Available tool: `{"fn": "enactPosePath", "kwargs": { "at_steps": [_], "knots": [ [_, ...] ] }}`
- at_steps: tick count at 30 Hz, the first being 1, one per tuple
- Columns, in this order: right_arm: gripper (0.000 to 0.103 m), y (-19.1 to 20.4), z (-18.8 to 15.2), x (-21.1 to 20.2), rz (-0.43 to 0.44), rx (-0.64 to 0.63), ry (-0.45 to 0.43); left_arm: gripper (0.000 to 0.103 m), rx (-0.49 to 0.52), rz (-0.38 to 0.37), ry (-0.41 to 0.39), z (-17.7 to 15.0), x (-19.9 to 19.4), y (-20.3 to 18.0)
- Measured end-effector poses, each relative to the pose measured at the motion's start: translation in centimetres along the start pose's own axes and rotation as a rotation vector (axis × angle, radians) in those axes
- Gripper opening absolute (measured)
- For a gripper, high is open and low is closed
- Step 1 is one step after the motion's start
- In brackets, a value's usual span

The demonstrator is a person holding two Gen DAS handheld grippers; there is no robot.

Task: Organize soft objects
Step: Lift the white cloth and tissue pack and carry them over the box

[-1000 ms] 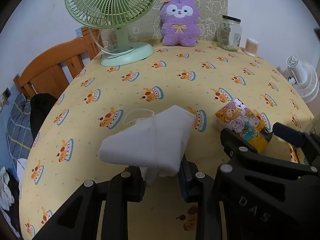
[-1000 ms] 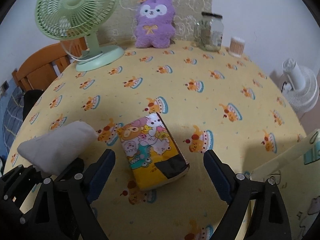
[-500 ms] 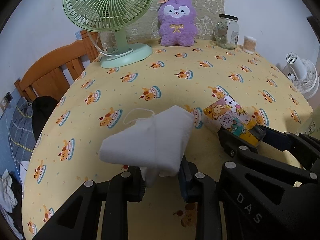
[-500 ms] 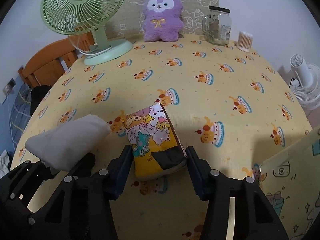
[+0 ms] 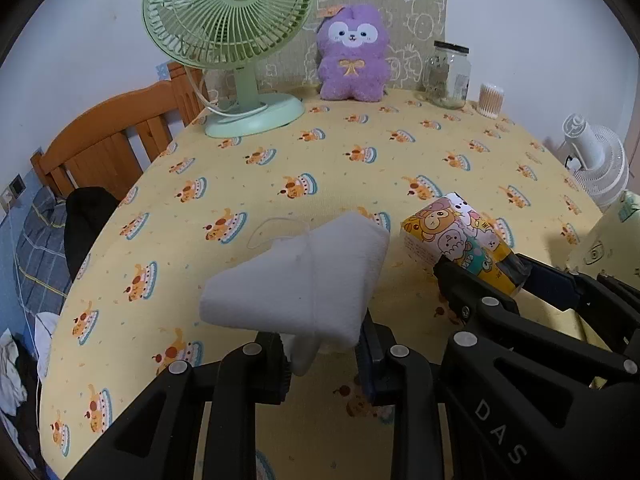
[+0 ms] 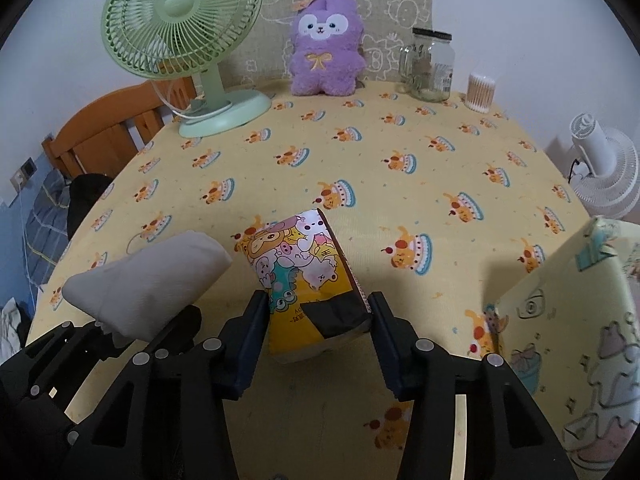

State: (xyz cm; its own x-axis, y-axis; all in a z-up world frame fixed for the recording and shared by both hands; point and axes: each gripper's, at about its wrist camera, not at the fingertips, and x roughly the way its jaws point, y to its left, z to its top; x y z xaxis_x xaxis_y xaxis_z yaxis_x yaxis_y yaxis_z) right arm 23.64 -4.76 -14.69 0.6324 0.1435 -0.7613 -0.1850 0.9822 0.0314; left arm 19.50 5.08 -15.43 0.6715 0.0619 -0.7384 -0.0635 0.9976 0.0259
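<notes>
Light is dim, soft and even, no glare. Faint shadow on the tablecloth [image 6: 400,200] just under and behind the tissue pack [image 6: 304,272] between the fingers. Heavy fisheye bend with black corner vignette. Centre is sharp; black finger frames nearest the lens are underexposed, detail mostly lost.

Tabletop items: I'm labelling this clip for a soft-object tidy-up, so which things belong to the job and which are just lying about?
Part of the job:
- white folded cloth, clamped in the left gripper
- cartoon tissue pack, squeezed by the right gripper
- purple plush toy, probably
- cartoon-print bag, possibly the destination

Lying about:
- green fan
- glass jar
- cotton swabs
</notes>
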Motion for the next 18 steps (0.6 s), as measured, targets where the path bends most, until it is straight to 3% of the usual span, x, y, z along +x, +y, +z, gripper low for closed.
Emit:
{"fn": "enactPosePath", "kwargs": {
  "at_steps": [18],
  "knots": [
    [0.054, 0.5, 0.1, -5.7, -0.007, -0.002, -0.097, 0.025, -0.014, 0.004, -0.091, 0.2, -5.4, 0.2]
  ]
}}
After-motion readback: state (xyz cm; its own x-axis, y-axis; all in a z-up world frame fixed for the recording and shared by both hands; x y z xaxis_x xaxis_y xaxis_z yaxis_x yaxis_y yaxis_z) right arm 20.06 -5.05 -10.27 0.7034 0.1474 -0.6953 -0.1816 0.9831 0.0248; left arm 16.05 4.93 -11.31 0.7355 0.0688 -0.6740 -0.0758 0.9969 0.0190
